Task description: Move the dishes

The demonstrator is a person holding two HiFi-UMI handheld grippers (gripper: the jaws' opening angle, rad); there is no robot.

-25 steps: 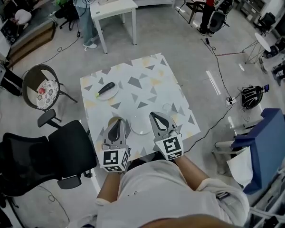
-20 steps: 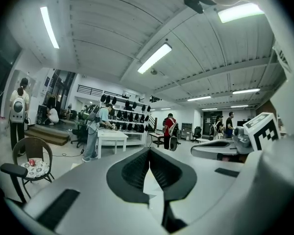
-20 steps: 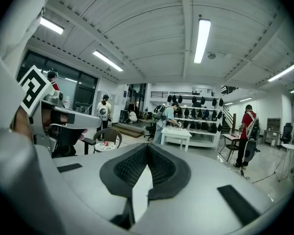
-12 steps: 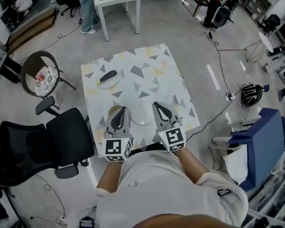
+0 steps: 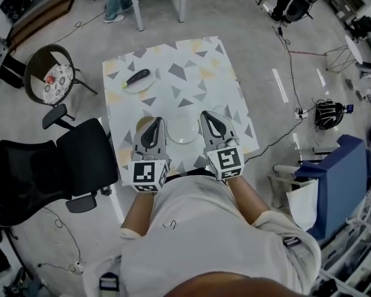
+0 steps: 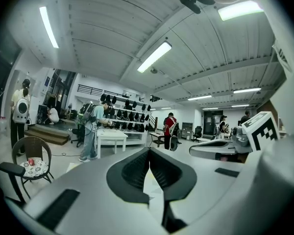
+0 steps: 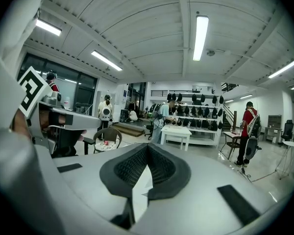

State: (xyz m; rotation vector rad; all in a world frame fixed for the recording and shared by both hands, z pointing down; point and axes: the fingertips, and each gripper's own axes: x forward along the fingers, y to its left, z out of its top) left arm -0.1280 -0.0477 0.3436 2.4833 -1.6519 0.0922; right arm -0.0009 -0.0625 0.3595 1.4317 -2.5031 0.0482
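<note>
The table (image 5: 191, 73) has a triangle-patterned top. A white plate (image 5: 133, 83) with a dark long vegetable (image 5: 138, 77) on it lies at the far left. At the near edge a clear round plate (image 5: 183, 129) lies between my two grippers. A tan dish (image 5: 143, 125) shows partly under my left gripper (image 5: 156, 122), which is shut and holds nothing. To the right of the clear plate, my right gripper (image 5: 208, 116) is also shut and empty. In the left gripper view the left gripper (image 6: 149, 154) points level across the room, and in the right gripper view so does the right gripper (image 7: 147, 149).
A black office chair (image 5: 62, 169) stands just left of the table, with a round wicker chair (image 5: 48, 79) behind it. Cables (image 5: 290, 54) run over the floor on the right, and a blue seat (image 5: 337, 184) stands at the right. A white table (image 7: 176, 133) and people are far off.
The head view has shifted, so the table sits higher in the picture. Both grippers keep their places at the table's near edge, still shut.
</note>
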